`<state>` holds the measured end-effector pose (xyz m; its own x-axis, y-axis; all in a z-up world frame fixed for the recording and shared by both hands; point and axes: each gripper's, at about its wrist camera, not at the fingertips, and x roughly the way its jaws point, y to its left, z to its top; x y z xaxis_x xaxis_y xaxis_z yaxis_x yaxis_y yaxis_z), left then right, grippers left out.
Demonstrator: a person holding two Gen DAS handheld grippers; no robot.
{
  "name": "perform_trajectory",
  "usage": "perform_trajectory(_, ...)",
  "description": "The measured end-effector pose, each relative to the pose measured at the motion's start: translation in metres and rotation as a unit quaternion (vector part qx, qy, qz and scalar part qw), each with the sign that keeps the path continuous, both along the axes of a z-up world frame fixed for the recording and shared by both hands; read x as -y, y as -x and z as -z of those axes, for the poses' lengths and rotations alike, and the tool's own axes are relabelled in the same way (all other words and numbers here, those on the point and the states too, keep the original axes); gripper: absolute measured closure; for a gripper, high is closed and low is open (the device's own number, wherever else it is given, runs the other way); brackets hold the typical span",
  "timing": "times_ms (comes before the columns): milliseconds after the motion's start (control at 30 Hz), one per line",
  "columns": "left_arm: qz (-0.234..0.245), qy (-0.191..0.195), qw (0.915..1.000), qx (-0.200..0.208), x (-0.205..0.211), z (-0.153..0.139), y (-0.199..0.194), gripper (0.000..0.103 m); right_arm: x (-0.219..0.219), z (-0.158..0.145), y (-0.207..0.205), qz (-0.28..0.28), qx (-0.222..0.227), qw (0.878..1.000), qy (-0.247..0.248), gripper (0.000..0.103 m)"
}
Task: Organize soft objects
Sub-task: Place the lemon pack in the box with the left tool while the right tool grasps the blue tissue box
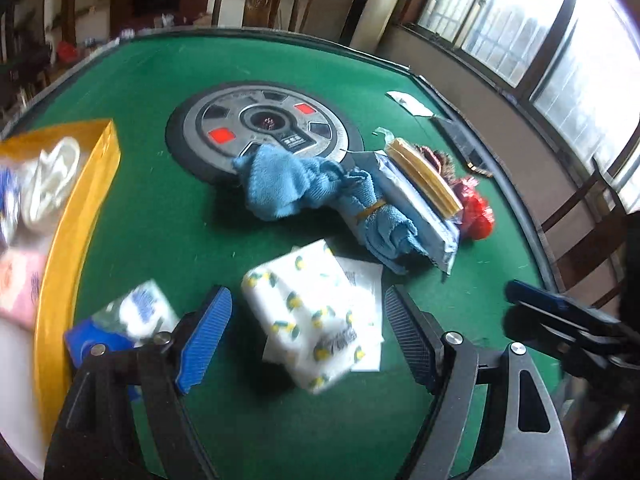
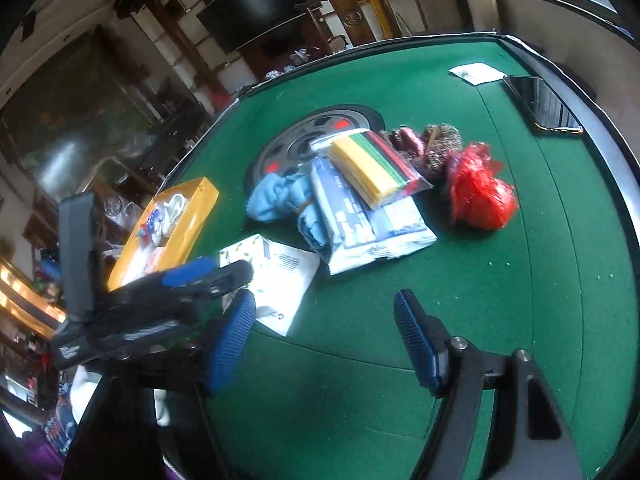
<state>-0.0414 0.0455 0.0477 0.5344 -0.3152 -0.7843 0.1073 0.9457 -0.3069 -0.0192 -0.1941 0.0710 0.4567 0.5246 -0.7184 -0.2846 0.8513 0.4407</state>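
Note:
On the green table a lemon-print tissue pack [image 1: 308,316] lies between the open jaws of my left gripper [image 1: 308,320], untouched; it shows partly hidden in the right wrist view [image 2: 248,252]. A blue towel [image 1: 288,184] [image 2: 276,196], a white-blue pack [image 1: 416,216] [image 2: 368,224], a stack of coloured cloths [image 1: 428,176] [image 2: 372,164] and red mesh [image 2: 480,192] lie in a pile. A yellow box [image 1: 68,240] [image 2: 188,224] at the left holds soft items. My right gripper [image 2: 324,340] is open and empty above bare felt; it also shows in the left wrist view [image 1: 560,312].
A round grey hub [image 1: 264,128] sits at the table centre. A blue-white packet [image 1: 132,316] lies by the box. A white paper [image 1: 364,292] lies under the tissue pack. A phone [image 2: 540,104] and a small card [image 2: 476,72] lie near the far right edge.

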Motion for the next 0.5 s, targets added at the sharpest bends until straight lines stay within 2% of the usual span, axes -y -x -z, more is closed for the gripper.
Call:
perform_trajectory(100,0.004,-0.075,0.9970,0.021,0.028,0.008,-0.007,0.027,0.009,0.002,0.004,0.007,0.004,1.000,-0.003,0.036)
perform_trajectory(133,0.010,-0.087,0.9960,0.017,0.034,0.013,-0.009,0.035,0.011,0.003,0.006,0.009,0.005,1.000,-0.004,0.036)
perform_trajectory(167,0.020,-0.088,0.9959,0.010,0.039,0.019,-0.011,0.050,0.011,0.004,0.007,0.010,0.007,1.000,-0.005,0.036)
perform_trajectory(267,0.038,-0.057,0.9977,-0.007,0.037,0.029,-0.013,0.051,0.011,0.004,0.010,0.010,0.012,1.000,-0.007,0.036)
perform_trajectory(333,0.036,-0.033,0.9988,-0.003,0.027,0.026,-0.010,0.051,0.009,0.005,0.010,0.008,0.012,1.000,-0.008,0.036)
perform_trajectory(400,0.038,0.003,0.9992,0.004,0.015,0.018,-0.005,0.051,0.004,0.006,0.009,0.003,0.011,1.000,-0.012,0.036)
perform_trajectory(500,0.034,0.035,0.9985,0.024,-0.003,0.002,0.009,0.051,-0.011,0.006,0.006,-0.012,0.008,1.000,-0.018,0.036)
